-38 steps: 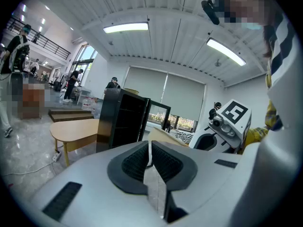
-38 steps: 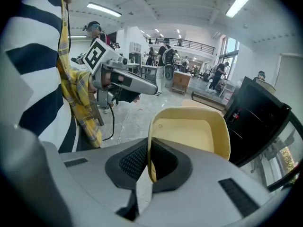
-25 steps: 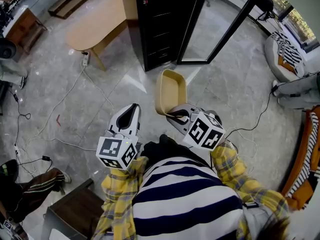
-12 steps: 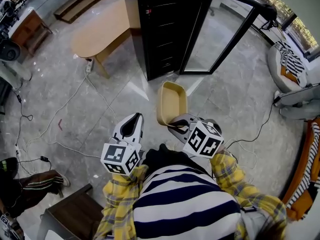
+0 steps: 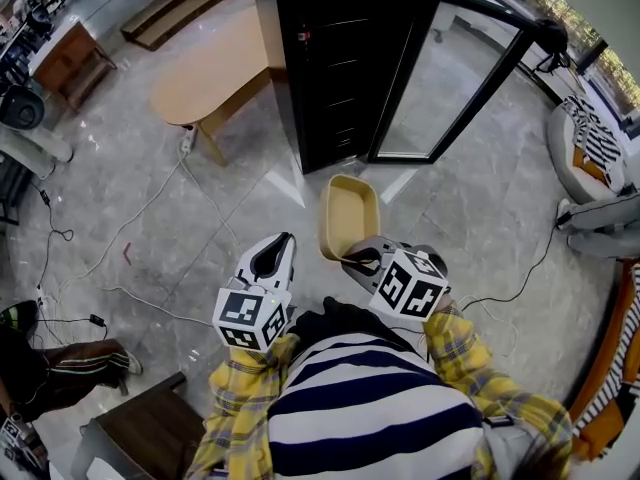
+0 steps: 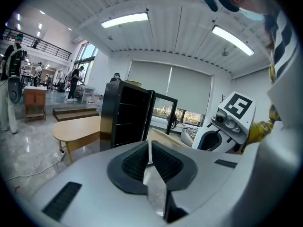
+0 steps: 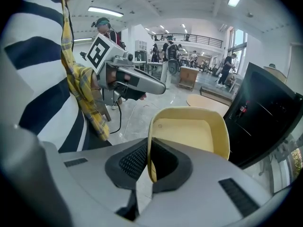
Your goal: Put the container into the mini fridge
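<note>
A shallow tan container point(image 5: 350, 213) hangs in front of me, its near rim pinched by my right gripper point(image 5: 358, 257), which is shut on it. In the right gripper view the container point(image 7: 191, 134) stands edge-on between the jaws of that gripper point(image 7: 149, 167). The black mini fridge point(image 5: 335, 58) stands just ahead with its glass door point(image 5: 450, 83) swung open to the right. My left gripper point(image 5: 268, 260) is beside the container on the left, shut and holding nothing; its pads meet in the left gripper view point(image 6: 149, 159).
A light wooden table point(image 5: 210, 68) stands left of the fridge. Cables point(image 5: 120, 248) trail over the grey marble floor. A dark stool point(image 5: 150, 428) sits at lower left. A person's leg point(image 5: 60, 368) shows at far left, a striped seat point(image 5: 590, 143) at right.
The fridge and its open door have slid closer and lower in the head view. Both grippers and the container keep their places relative to me.
</note>
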Motion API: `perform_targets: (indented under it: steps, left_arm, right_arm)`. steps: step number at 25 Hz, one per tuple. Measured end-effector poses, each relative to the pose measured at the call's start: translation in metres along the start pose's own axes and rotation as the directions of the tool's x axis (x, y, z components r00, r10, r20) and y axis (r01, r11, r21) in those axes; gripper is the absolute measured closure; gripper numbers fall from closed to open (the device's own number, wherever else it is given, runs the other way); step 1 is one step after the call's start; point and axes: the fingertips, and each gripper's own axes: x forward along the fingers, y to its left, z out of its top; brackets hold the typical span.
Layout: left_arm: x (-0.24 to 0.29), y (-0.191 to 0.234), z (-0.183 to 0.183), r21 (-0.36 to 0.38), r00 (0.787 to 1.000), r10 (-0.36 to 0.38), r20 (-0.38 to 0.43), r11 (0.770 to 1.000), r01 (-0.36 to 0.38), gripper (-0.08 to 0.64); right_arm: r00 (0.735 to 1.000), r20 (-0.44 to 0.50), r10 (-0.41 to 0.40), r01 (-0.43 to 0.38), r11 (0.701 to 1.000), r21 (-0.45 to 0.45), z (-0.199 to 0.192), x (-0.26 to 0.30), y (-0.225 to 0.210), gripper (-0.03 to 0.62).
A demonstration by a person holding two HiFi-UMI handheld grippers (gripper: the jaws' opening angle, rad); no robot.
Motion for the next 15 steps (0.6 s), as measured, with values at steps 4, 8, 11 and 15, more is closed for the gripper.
perform_targets:
  steps: [4,8,11,15]
  left_arm:
    - [0.014,0.005,0.001,-0.023,1.000,0.015,-0.003,1.000,-0.015,0.528]
    - [0.024,0.006,0.006,-0.034,0.999,0.035,0.000,0.999,-0.035,0.528]
    - [0.030,0.006,0.008,-0.023,0.999,0.042,-0.007,0.999,-0.043,0.528]
    - [0.038,0.011,0.009,-0.028,0.999,0.043,-0.021,0.999,-0.044,0.528]
  right_arm:
    - [1.000,-0.006,0.004,-0.004,1.000,-0.001,-0.008,0.000,-0.014,0.563]
    - [1.000,-0.003,0.016,-0.016,1.000,-0.001,-0.018,-0.002,-0.024,0.563]
    - [1.000,-0.014,0.019,-0.019,1.000,-0.005,-0.023,-0.001,-0.031,0.563]
    - [0.999,-0.015,0.030,-0.030,1.000,0.000,-0.024,0.002,-0.038,0.563]
